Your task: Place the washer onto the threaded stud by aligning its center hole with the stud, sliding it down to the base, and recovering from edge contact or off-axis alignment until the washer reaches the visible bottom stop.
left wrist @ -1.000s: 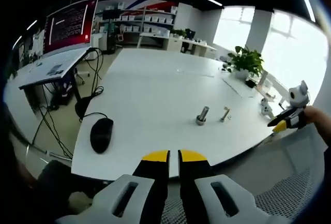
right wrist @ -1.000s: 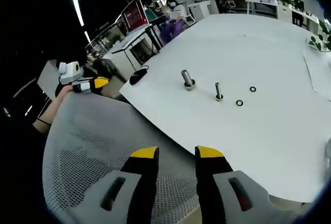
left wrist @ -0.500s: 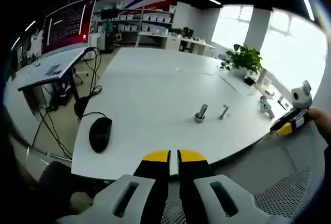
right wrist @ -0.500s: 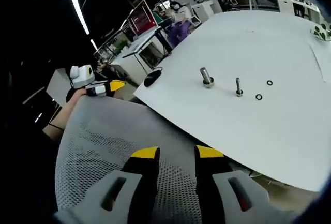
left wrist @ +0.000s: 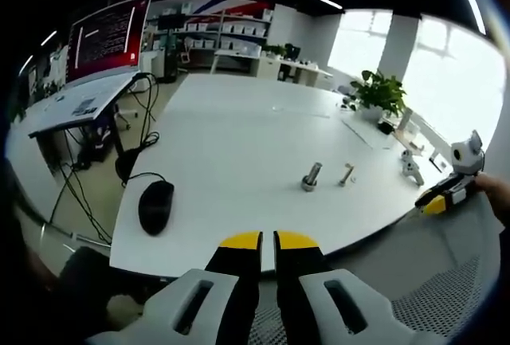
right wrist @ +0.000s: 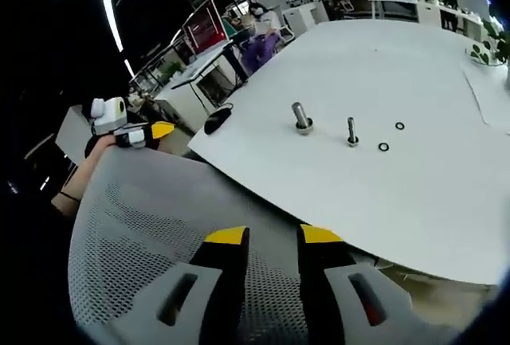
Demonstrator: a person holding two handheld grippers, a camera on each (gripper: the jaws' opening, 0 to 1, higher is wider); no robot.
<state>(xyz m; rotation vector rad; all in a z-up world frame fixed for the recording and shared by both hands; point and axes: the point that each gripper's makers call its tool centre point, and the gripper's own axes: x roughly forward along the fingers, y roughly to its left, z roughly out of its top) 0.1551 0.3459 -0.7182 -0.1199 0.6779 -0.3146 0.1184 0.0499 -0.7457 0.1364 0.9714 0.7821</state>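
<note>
White counter (right wrist: 414, 66), broad and nearly bare, takes up most of what either set of tongs looks out on, and both pairs hang short of its near edge, over the grey mesh chair back (right wrist: 159, 225). The right tongs (right wrist: 269, 236) have their jaws a little apart with nothing between them; half a second ago they pointed closer at the hardware, and now the studs sit slightly further off in their view, so they have swung rather than closed in. The left tongs (left wrist: 267, 239) have their yellow tips together, empty, and look out on much the same scene as a second ago.

A black mouse (left wrist: 156, 206) lies by the counter's left edge. Near the middle stand the thick stud (right wrist: 301, 117) and, just beside it, the thin stud (right wrist: 351, 131). Two washers (right wrist: 384, 147) lie flat on the counter just past the thin stud, apart from each other and untouched.

So, to my eye, nothing has been picked up yet; the reach toward a washer is still to come.
</note>
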